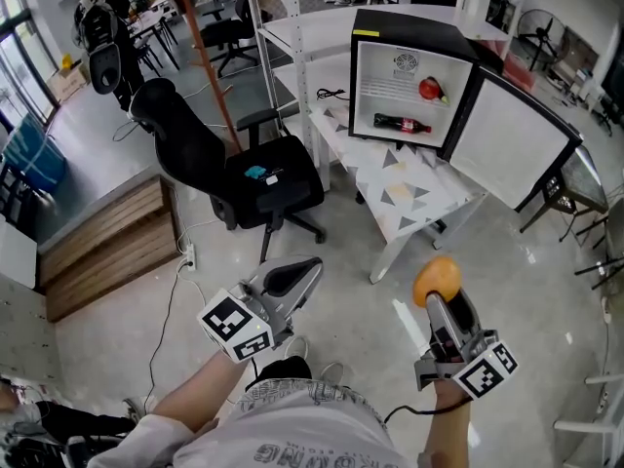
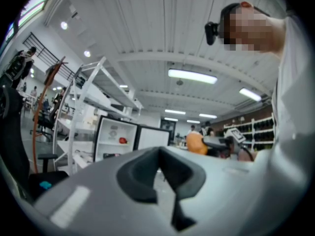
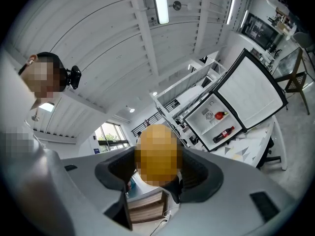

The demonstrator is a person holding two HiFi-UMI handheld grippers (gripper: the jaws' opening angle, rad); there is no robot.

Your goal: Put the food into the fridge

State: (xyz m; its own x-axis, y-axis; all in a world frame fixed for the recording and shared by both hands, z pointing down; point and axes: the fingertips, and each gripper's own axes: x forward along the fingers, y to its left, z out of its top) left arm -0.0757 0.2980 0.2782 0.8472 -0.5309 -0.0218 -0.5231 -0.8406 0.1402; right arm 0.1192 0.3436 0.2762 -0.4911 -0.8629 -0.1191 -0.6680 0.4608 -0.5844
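**A:** Which step are we on?

**B:** The carry, as we judge it. Our right tongs are clamped on a round orange fruit, held up over the floor and well apart from the fridge. Our left tongs are drawn together with nothing between them.

**A:** And the fridge?

**B:** It sits on the white table, and its door stands wide open on the right. A red fruit lies at the right of the upper shelf. A cola bottle lies on its side on the bottom.

**A:** So what does the next move call for?

**B:** We need to walk up to the table and bring the right tongs level with the opening. The left part of the upper shelf looks bare, so we would set the fruit there and only then let the tongs spread.

**A:** What about edges and room to move?

**B:** The floor ahead on our right looks free. The black office chair stands to the left of our path. The table's near corner juts toward us, and the open door's edge hangs out on the right. We should go in between those two, straight at the opening, and keep the fruit above the fridge's lower rim.
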